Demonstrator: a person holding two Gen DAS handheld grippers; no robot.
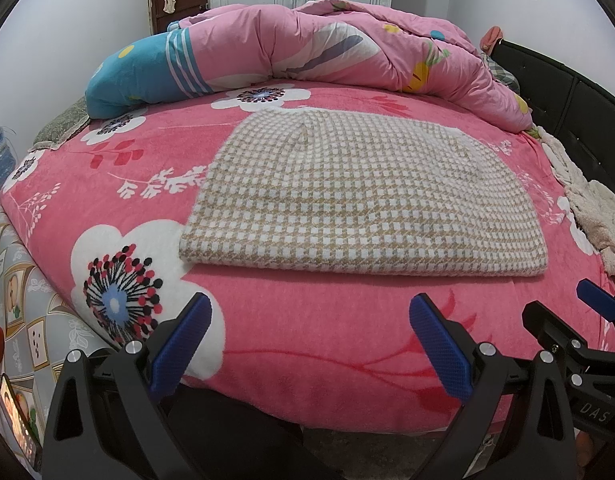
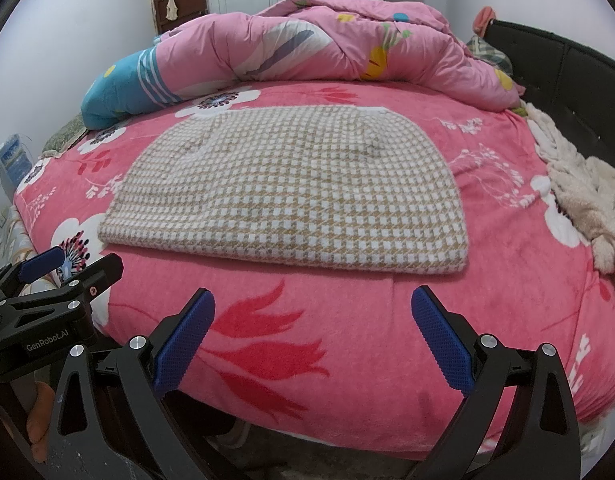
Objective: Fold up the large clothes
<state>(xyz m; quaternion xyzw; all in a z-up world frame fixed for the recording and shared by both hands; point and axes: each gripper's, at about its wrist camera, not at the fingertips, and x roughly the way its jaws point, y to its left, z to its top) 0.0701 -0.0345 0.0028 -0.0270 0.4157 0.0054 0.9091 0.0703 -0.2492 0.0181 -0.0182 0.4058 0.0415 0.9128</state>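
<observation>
We count one folded beige-and-white houndstooth knit garment [image 1: 359,196] on the pink floral bedspread [image 1: 307,340]; one rumpled pink quilt [image 1: 347,44] behind; left gripper [image 1: 309,340] and right gripper [image 2: 313,338] both gape wide, empty.

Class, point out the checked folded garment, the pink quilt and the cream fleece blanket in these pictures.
checked garment [image 1: 359,200]: left wrist view, middle of its top layer.
pink quilt [image 1: 347,44]: left wrist view, bunched middle.
cream fleece blanket [image 2: 587,200]: right wrist view, crumpled centre.

Beige-and-white houndstooth garment [image 1: 355,196] on pink floral bedspread [image 1: 107,184]; pink quilt [image 1: 307,52].
</observation>
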